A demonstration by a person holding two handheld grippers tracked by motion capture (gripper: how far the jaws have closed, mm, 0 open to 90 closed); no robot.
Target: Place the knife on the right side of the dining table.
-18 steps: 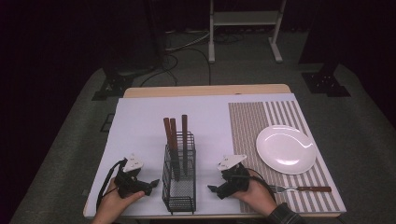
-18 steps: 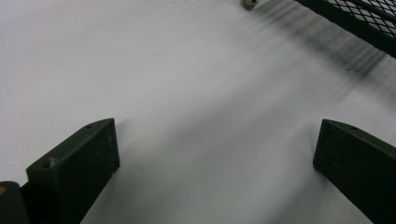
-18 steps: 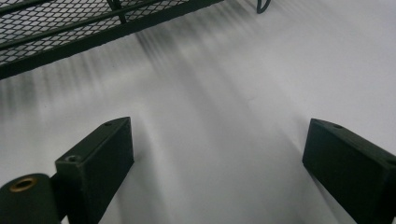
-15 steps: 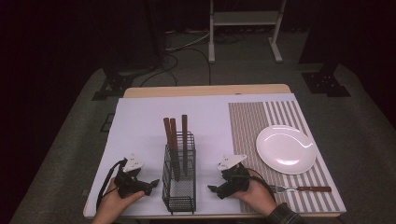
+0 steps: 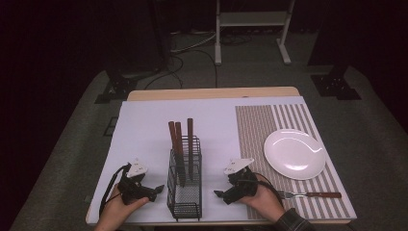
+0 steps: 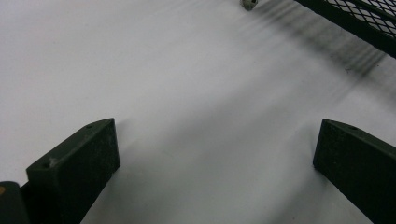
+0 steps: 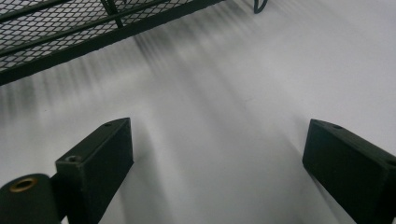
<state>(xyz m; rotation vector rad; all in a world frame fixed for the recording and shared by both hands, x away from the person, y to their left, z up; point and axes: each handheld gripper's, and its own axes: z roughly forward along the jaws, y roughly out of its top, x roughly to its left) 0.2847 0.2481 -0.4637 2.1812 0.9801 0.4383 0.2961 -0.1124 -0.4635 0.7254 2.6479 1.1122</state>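
**Both grippers rest spread beside the mesh cutlery basket**

Nearest the table's front edge, the left gripper [image 5: 156, 190] lies low on the white table cover [image 5: 144, 130], jaws spread wide with nothing between them; its own view looks across bare white surface toward the basket's mesh wall. The right gripper [image 5: 217, 195] sits on the other side, jaws likewise spread and holding nothing, pointed at the basket's base. Between them stands the black wire-mesh cutlery basket [image 5: 185, 202], upright, just beside each gripper but touched by neither. Three brown-handled utensils [image 5: 179, 137] stand in its rear part, handles up; what their working ends are cannot be told. To the right of the right hand, a fork [image 5: 312, 195] with a brown handle lies on the striped placemat [image 5: 255, 125]. Farther back on the mat, a white plate [image 5: 294, 154] sits apart from the fork.
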